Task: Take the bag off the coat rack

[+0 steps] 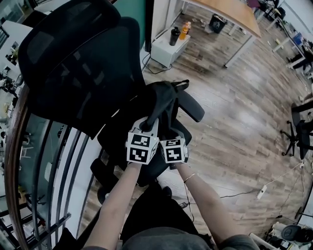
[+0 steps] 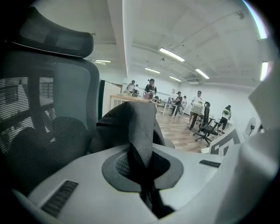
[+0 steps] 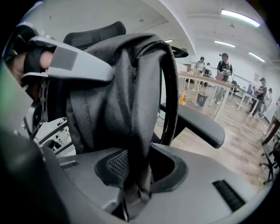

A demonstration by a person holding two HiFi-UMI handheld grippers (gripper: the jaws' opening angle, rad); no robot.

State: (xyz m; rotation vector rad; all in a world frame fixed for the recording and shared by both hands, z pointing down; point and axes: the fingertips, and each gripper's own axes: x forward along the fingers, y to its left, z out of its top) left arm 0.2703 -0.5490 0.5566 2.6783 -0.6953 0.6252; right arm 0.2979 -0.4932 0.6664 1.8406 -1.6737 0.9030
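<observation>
A black bag point(image 1: 161, 97) hangs over the seat of a black mesh office chair point(image 1: 73, 63), held up by its straps. My left gripper point(image 1: 146, 126) is shut on one black webbing strap point(image 2: 140, 127), which runs up out of its jaws point(image 2: 141, 164). Close beside it on the right, my right gripper point(image 1: 168, 131) has a second strap point(image 3: 140, 131) lying between its jaws point(image 3: 138, 168). That strap rests against the left pad with a dark gap on the other side. The bag's body point(image 3: 109, 92) fills the right gripper view, and a finger of the left gripper point(image 3: 74, 65) shows at the upper left. No coat rack is in view.
The chair's armrest point(image 3: 197, 124) juts out just right of the bag. A curved railing point(image 1: 29, 161) runs along the left. A white cabinet with bottles point(image 1: 168, 46), a wooden table point(image 1: 234, 14) and another chair point(image 1: 301, 127) stand on the wood floor. Several people stand far off.
</observation>
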